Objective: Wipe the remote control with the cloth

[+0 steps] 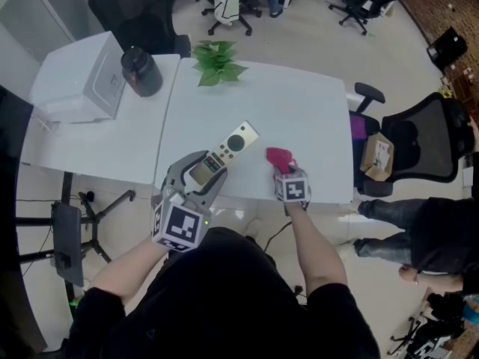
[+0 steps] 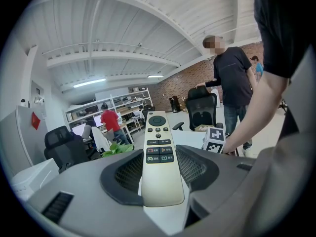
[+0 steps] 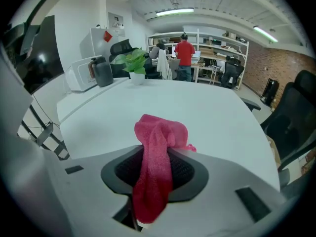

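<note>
A cream remote control [image 1: 228, 149] with a round button at its far end lies lengthwise between the jaws of my left gripper [image 1: 200, 172], held over the table's front edge. In the left gripper view the remote [image 2: 160, 157] points away from the camera, buttons up, and the left gripper [image 2: 160, 177] is shut on its near half. To the right, my right gripper [image 1: 287, 173] pinches a pink cloth [image 1: 280, 158] on the white table [image 1: 299, 103]. In the right gripper view the cloth [image 3: 155, 167] bunches up between the jaws and hangs down in front of them.
A potted plant [image 1: 217, 60] stands at the table's far edge. A dark jar [image 1: 141, 71] and a white appliance [image 1: 78, 77] sit on the neighbouring table to the left. A black office chair [image 1: 419, 148] with a cardboard box [image 1: 379, 155] and a standing person [image 1: 419, 230] are on the right.
</note>
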